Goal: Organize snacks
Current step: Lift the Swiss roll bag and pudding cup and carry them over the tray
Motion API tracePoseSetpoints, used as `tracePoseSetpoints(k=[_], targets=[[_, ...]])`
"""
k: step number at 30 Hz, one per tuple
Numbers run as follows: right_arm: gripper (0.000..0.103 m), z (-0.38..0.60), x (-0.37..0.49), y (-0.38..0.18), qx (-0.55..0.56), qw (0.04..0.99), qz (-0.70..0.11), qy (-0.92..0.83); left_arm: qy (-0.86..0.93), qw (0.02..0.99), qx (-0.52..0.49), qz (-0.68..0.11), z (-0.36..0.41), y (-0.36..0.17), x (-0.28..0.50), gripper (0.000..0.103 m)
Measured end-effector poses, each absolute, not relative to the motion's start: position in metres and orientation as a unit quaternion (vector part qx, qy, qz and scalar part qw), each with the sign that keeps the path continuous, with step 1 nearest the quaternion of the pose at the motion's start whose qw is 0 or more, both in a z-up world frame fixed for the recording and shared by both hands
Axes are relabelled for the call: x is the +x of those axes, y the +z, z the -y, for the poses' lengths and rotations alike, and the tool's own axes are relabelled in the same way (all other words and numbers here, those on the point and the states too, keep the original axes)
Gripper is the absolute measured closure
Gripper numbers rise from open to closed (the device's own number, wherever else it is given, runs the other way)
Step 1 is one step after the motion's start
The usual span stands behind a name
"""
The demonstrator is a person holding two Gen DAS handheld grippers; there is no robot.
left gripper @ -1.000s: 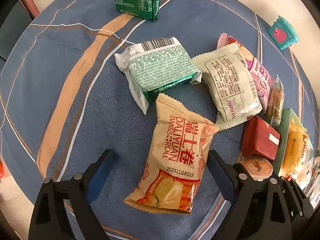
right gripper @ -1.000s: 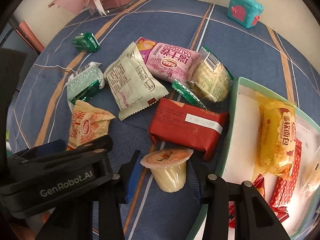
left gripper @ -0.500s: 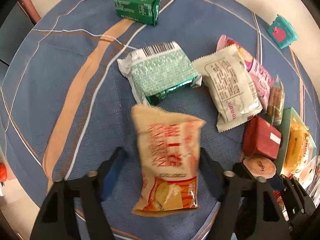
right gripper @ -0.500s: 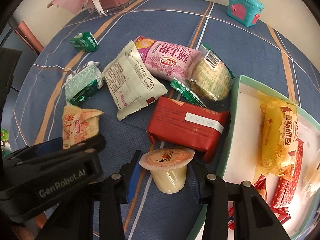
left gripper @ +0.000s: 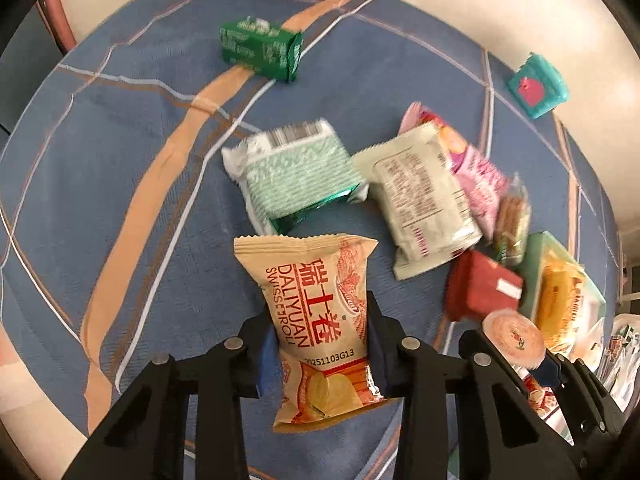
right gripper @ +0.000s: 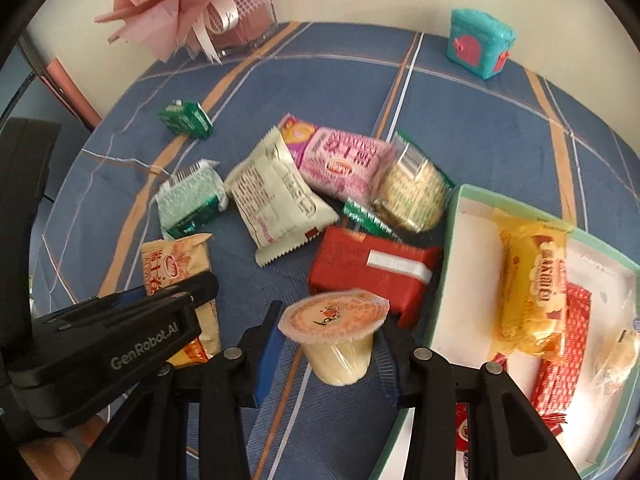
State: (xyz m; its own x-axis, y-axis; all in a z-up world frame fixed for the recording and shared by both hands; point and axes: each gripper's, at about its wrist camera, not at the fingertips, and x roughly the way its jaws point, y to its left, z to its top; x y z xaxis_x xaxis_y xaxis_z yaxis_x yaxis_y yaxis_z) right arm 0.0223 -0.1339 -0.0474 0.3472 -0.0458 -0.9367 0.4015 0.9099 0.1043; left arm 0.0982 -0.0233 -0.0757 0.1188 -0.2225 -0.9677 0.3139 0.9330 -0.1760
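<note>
Tan Swiss roll packet (left gripper: 320, 320), flat on the table (left gripper: 120, 160) a second ago, now rises clamped in the left claw (left gripper: 320, 344); the right claw (right gripper: 334, 354) grips a jelly cup (right gripper: 334, 332), both box-bound (right gripper: 452, 248).

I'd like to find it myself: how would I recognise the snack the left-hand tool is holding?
Start at the blue striped tablecloth and look at its near edge. There the left gripper pinches a tan Swiss roll packet. It alone is tan, printed with red lettering and a picture of sliced cake at the bottom.
</note>
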Motion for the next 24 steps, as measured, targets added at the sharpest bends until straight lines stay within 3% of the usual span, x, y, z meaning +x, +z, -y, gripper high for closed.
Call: tracePoseSetpoints(k=[17, 24], targets=[[0.059, 0.137, 0.006, -0.012, 0.162, 0.824, -0.518, -0.159, -0.193, 0.792, 0.009, -0.579, 0.015, -0.009, 0.091, 0.064], [0.059, 0.157, -0.007, -0.008, 0.172, 0.819, -0.516, -0.183, -0.196, 0.795, 0.008, -0.574, 0.023, -0.017, 0.084, 0.064]])
